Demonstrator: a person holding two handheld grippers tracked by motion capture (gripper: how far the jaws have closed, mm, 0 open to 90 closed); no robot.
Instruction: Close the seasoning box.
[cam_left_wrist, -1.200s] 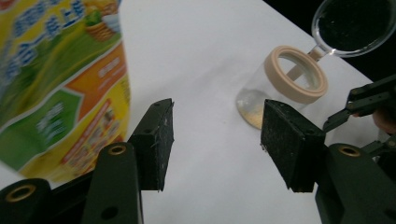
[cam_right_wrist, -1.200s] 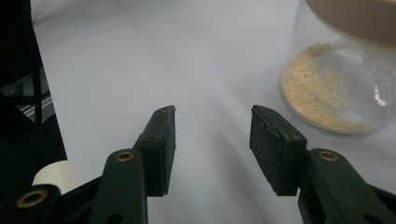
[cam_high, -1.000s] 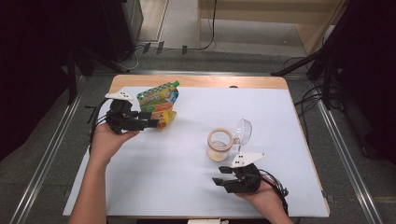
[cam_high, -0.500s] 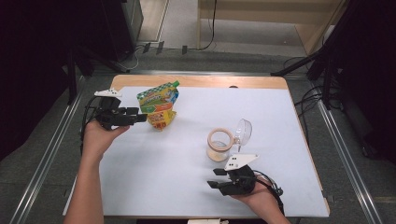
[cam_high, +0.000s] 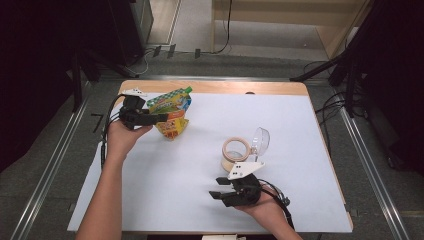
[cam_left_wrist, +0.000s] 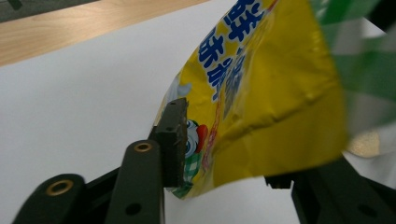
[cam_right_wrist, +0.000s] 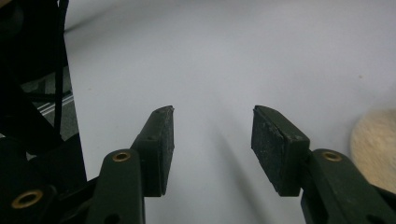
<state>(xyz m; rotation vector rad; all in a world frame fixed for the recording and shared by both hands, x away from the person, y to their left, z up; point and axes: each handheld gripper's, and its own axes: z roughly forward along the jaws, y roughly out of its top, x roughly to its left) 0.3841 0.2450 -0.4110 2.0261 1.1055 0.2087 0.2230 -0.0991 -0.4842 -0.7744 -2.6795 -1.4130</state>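
Your left tool (cam_high: 159, 118) pinches the yellow snack pouch (cam_left_wrist: 261, 107) by a thin strip at its lower edge, holding it just above the bench (cam_high: 190, 200) at the far left corner, with a green pouch (cam_high: 172, 101) pressed against it on the far side. That narrow bite on slick foil is the risk: tilt or swing the hand and the pouch may slide out, or drag the green pouch along with it. Your right tool (cam_high: 216, 190) rests near you, just this side of the tape roll (cam_high: 235, 150), its jaws spread and empty; sweep it forward carelessly and it could knock the roll or the clear lid (cam_high: 260, 141) leaning just past it. In the left gripper view the far jaw is hidden behind the foil, and you cannot tell whether the green pouch is gripped too.
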